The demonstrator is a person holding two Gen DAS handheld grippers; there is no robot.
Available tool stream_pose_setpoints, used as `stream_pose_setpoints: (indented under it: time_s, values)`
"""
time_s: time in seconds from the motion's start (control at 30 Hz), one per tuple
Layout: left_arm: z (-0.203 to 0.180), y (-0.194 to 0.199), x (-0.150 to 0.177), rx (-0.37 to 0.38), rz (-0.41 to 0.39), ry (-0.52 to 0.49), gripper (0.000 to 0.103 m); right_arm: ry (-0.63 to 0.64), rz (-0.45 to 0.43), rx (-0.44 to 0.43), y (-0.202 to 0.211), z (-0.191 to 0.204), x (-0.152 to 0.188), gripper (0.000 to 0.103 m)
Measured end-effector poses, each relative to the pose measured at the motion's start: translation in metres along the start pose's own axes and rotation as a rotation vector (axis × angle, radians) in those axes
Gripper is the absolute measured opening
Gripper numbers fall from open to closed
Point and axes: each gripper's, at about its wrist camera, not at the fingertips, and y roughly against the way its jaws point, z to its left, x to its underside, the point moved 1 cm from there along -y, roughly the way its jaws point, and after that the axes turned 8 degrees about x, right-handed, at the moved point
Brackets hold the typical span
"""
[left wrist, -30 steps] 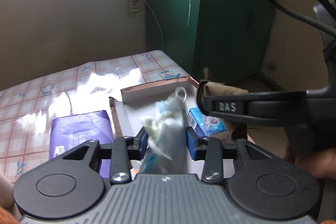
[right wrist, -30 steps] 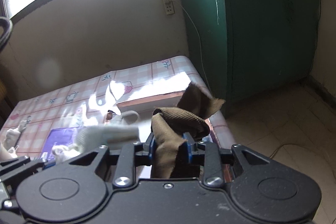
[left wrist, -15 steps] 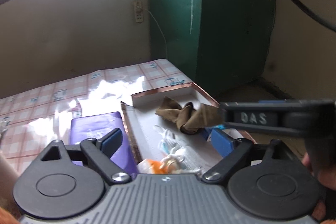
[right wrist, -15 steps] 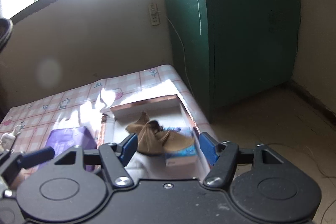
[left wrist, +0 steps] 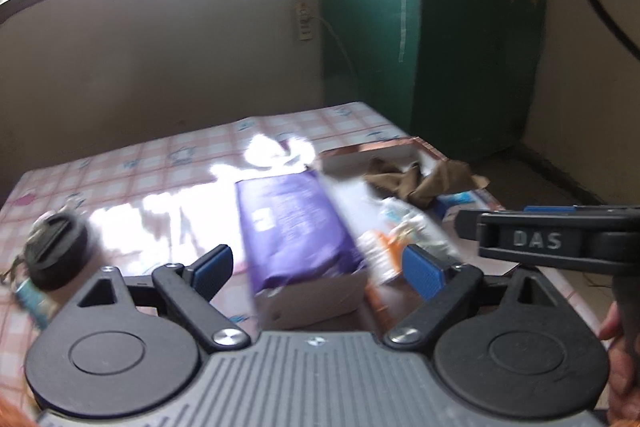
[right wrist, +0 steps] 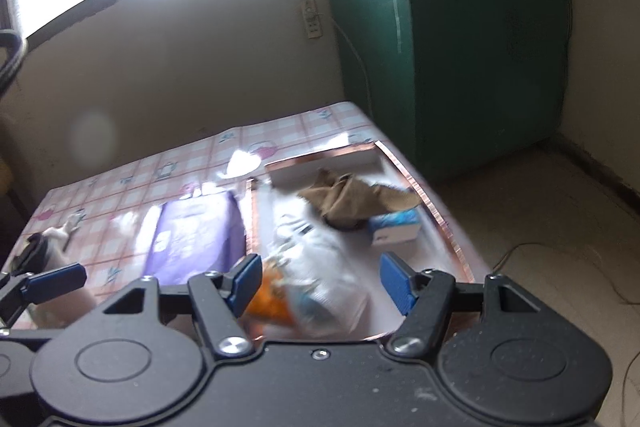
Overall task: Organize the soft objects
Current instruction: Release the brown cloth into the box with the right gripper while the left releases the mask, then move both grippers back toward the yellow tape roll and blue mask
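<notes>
A white box with a copper rim sits at the table's right end. In it lie a brown cloth, a white mask-like bundle, an orange-and-white packet and a small blue tissue pack. The brown cloth also shows in the left wrist view. A purple soft pack lies left of the box. My left gripper is open and empty above the purple pack. My right gripper is open and empty above the box's near end.
A pink checked tablecloth covers the table. A black round lid-like object sits at the left end. A green cabinet stands behind the table's right end. The right gripper's arm crosses the left wrist view.
Both grippers opened and let go: the white bundle and the brown cloth now lie in the box. Both grippers have since drawn back, and the left one swung left over the purple pack.
</notes>
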Motion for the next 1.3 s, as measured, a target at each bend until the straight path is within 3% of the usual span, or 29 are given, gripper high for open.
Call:
stream_pose_setpoints:
  time_s: [0.8,1.3]
  values:
    - [0.104,0.06,0.046,-0.134,0.011,0.113,0.094,0.106,0.041,-0.117,0.035,0.115,0.044,0.078]
    - [0.151,0.087,0.08,-0.189,0.002,0.189,0.094,0.179,0.073,-0.235,0.034,0.175,0.069,0.078]
